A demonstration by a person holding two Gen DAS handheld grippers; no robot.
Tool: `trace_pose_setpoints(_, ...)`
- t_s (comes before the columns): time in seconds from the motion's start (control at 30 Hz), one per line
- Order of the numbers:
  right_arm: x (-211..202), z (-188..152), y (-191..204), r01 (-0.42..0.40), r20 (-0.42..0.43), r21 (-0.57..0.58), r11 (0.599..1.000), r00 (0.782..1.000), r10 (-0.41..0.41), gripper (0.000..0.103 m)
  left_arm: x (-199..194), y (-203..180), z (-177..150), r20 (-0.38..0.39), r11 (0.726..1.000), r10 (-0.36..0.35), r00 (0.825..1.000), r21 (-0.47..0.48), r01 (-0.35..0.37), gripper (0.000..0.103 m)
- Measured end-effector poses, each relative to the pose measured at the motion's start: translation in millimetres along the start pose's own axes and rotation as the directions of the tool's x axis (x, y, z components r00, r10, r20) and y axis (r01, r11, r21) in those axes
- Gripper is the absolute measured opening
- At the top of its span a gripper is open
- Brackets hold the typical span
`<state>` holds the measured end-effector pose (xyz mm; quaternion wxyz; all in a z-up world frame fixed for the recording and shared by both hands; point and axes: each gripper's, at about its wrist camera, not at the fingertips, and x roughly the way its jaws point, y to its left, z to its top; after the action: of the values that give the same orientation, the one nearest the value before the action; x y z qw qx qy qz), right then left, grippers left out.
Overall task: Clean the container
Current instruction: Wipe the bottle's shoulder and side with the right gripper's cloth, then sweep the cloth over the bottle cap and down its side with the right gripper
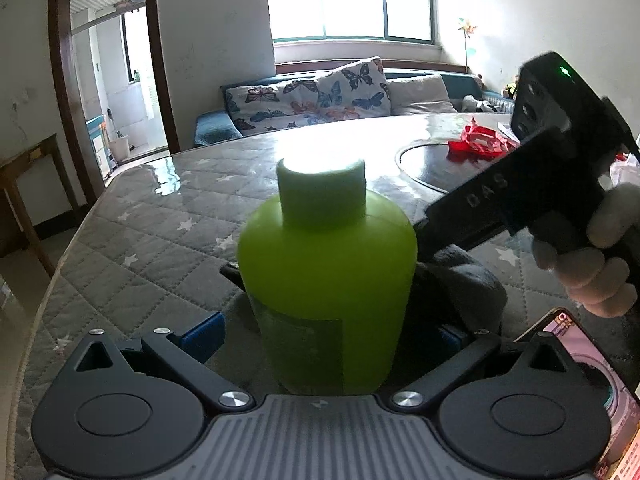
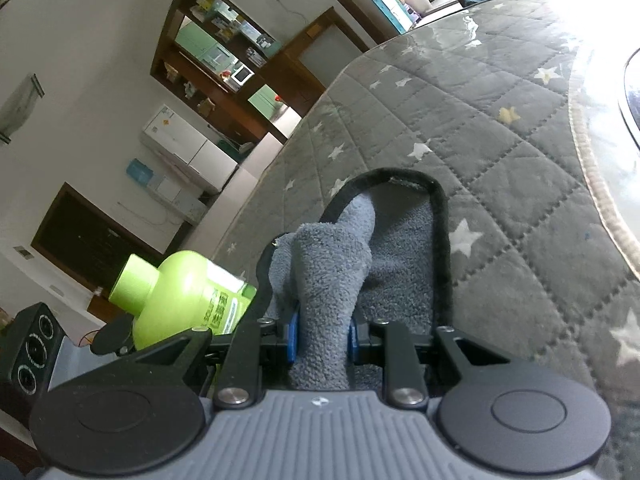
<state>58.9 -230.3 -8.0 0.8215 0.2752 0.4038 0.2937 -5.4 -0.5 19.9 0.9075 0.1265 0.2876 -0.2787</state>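
**Tongs engaged: bottle in the left, cloth in the right**

Your left gripper (image 1: 330, 336) has its blue-padded fingers on either side of the green bottle (image 1: 328, 276), pinching its lower body; the bottle stands upright in that view with its cap (image 1: 322, 192) on. Your right gripper (image 2: 322, 340) is pressed together on a bunched fold of the grey cloth (image 2: 332, 280), the rest of which spreads forward with its dark-bound edge over the table cover. In the left wrist view, the right tool comes in from the right, with your hand (image 1: 588, 260) round its handle and the cloth low behind the bottle.

Step in hand, as I judge it: wiping the bottle's outside, with the cloth brought against its far right side. Whether contact is made there cannot be told; the bottle hides it. How much of the bottle is already wiped cannot be read from its surface.

For any stroke, you need the left hold firm so the smooth body does not twist, and the cloth kept bunched.

Surface: a grey quilted cover with white stars (image 1: 160, 216) under a glossy film. A phone (image 1: 580, 364) lies at the near right; red material (image 1: 480, 144) sits further back.

Room: a sofa with butterfly cushions (image 1: 316, 96) beneath a bright window, and a doorway to the left.
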Motion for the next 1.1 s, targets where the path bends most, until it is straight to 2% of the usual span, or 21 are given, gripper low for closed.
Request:
trace_pose_setpoints(0.3,-27,0,7,-0.054,0.061,0.002,0.999,0.997,0.054,0.023,-2,-4,-1,0.007,0.999,0.027,1.0,0.018,-0.027,0.103)
trace_pose_setpoints(0.63,-25,18,29,-0.113,0.086,-0.067,0.991,0.989,0.119,0.023,-1,-5,1,0.017,0.999,0.027,0.999,0.024,-0.027,0.103)
trace_pose_setpoints(0.73,-24,23,36,-0.128,0.086,-0.048,0.991,0.988,0.132,0.023,-2,-4,0,0.017,0.999,0.031,0.999,0.024,-0.031,0.103)
trace_pose_setpoints(1.1,-2,16,18,-0.048,0.022,-0.023,0.999,0.999,0.048,0.023,1,2,0,0.018,0.999,0.039,0.999,0.016,-0.04,0.103)
